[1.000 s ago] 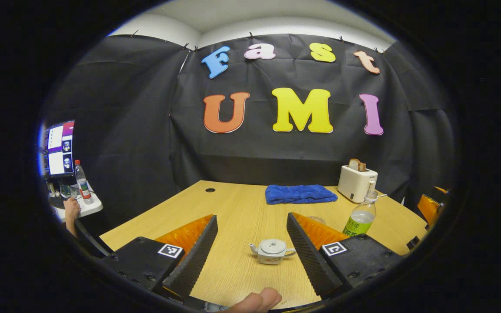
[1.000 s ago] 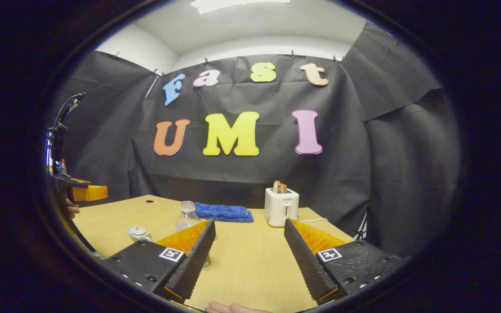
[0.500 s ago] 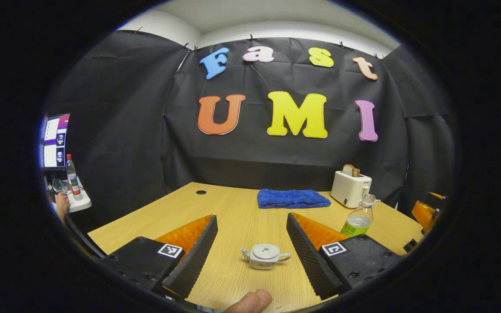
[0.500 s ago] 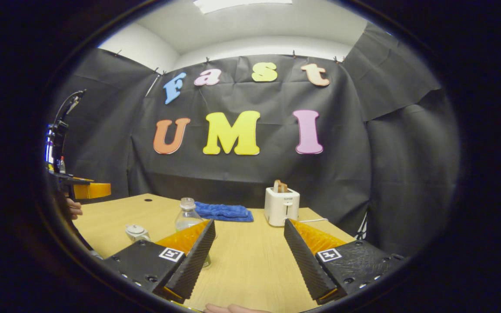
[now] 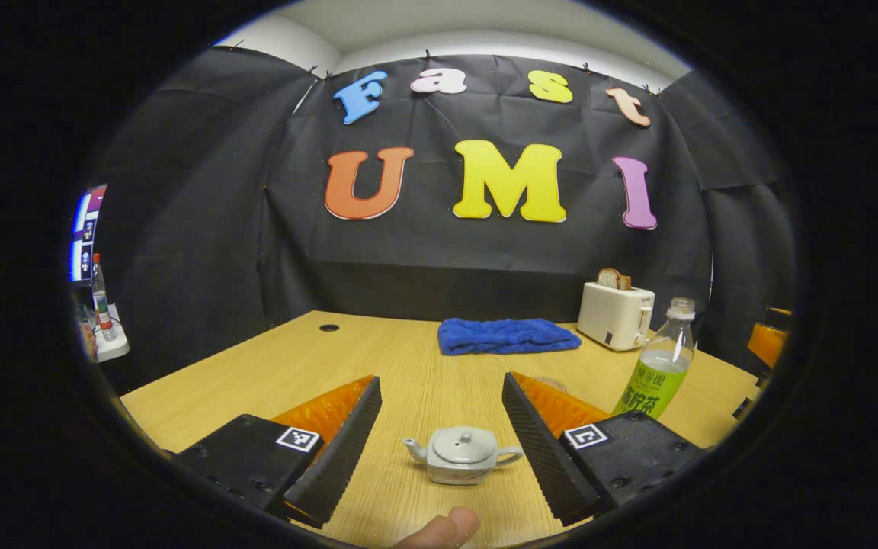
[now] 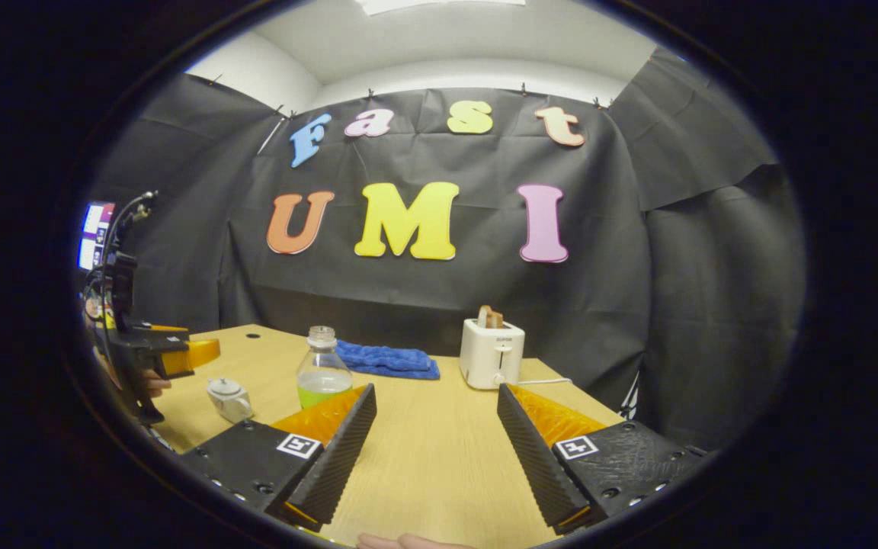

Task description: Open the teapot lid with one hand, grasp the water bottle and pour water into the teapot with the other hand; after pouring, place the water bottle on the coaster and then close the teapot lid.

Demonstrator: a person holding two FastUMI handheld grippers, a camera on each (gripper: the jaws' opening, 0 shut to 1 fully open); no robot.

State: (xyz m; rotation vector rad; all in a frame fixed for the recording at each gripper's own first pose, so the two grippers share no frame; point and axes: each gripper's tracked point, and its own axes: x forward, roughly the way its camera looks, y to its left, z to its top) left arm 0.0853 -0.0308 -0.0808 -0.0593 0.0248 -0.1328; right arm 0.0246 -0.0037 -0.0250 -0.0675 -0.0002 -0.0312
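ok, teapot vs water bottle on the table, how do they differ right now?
The teapot is low, squat and opaque, pale with a side spout and handle; the water bottle is tall, slim and clear with a green label and pale liquid low inside. The teapot's lid is on, while the water bottle appears uncapped. The teapot sits between the fingers of the open left tool; the water bottle stands off to its right. Both stand upright on the table, ungrasped.

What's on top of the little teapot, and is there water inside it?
The teapot has its lid on top, with a small knob. The lid covers the opening, so whether there is water inside cannot be seen.
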